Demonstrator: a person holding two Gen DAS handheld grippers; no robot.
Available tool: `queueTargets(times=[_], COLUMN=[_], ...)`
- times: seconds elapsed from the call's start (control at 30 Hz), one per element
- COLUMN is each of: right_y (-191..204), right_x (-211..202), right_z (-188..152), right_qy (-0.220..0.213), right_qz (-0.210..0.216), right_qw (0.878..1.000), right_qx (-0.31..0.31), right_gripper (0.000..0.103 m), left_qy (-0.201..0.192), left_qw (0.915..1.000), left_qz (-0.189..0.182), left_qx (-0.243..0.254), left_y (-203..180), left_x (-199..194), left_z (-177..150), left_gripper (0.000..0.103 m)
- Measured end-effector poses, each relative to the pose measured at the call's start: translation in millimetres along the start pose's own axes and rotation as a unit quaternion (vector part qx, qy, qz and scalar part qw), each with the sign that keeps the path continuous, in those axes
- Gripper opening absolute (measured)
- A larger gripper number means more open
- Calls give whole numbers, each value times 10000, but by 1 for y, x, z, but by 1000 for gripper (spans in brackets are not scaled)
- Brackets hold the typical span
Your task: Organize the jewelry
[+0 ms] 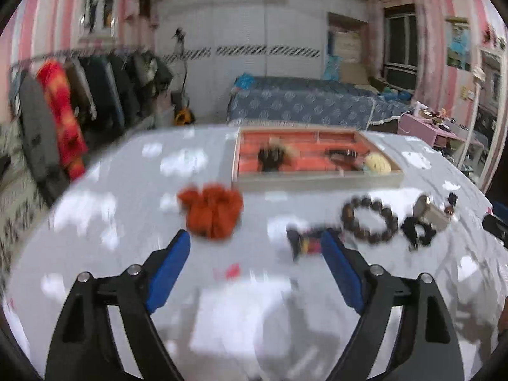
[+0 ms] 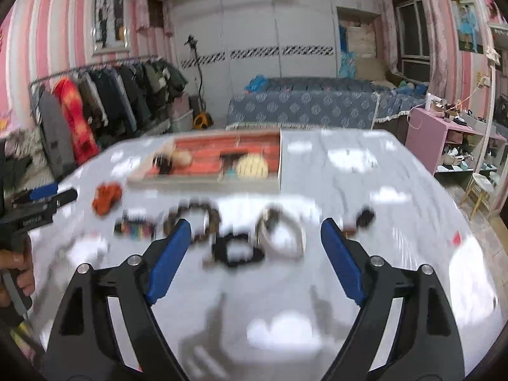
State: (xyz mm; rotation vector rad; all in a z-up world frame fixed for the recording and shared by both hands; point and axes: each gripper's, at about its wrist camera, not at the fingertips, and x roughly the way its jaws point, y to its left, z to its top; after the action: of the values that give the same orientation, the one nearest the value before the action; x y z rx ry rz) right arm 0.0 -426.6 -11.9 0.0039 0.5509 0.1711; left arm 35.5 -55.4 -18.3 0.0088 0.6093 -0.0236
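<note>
A wooden tray [image 1: 317,181] [image 2: 206,184] lined in orange stands at the back of the table, holding a black furry piece [image 1: 271,158], a dark item and a yellow round piece [image 1: 377,163] [image 2: 252,166]. In front of it lie an orange scrunchie [image 1: 211,211] [image 2: 107,197], a small multicoloured clip [image 1: 303,243] [image 2: 135,227], a brown bead bracelet [image 1: 370,219] [image 2: 193,219], a black scrunchie [image 1: 417,228] [image 2: 236,252] and a silver bangle [image 1: 431,211] [image 2: 281,233]. My left gripper [image 1: 255,243] is open and empty just before the orange scrunchie. My right gripper [image 2: 255,230] is open and empty over the black scrunchie.
The table [image 2: 365,190] wears a grey cloth with white clouds. A small dark item [image 2: 365,217] lies to the right of the bangle. The left gripper and a hand [image 2: 19,263] show at the left edge of the right wrist view. A clothes rack, a bed and a pink shelf stand beyond.
</note>
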Motion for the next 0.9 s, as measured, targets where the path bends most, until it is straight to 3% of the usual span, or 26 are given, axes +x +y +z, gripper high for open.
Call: queueTargets(times=[0.2,0.3,0.37,0.43,0.6,0.9], right_y=[-10,-18,-20,-19,-12,-10], right_x=[-12,-17,-21,-27,-37,-37], right_z=[-32,-34,-35,-37,-39,-38], right_qy=[-89,-252,-328,-500,-764,-785], right_qz=[-136,-218,-362,-466,-590,-602], right_qw=[9998,9994,9987,9976,9953,9950], right_qx=[-146,84,125,112,-72,-107], right_gripper=[90,91,93,93,93,93], left_qy=[69,-47,152,-51,-14,-112], left_qw=[9998,9991,9987,9986,9979,9973], left_qz=[170,359,468,488,567,718], left_qx=[-44,-232,-167,-206,-299,-91], left_y=[-18,-22,-26,-24,-20,-28], left_x=[9,10,11,3,6,3], left_z=[-18,-26,-33,-32,-32,-32], left_gripper=[83,83,86,89,93,93])
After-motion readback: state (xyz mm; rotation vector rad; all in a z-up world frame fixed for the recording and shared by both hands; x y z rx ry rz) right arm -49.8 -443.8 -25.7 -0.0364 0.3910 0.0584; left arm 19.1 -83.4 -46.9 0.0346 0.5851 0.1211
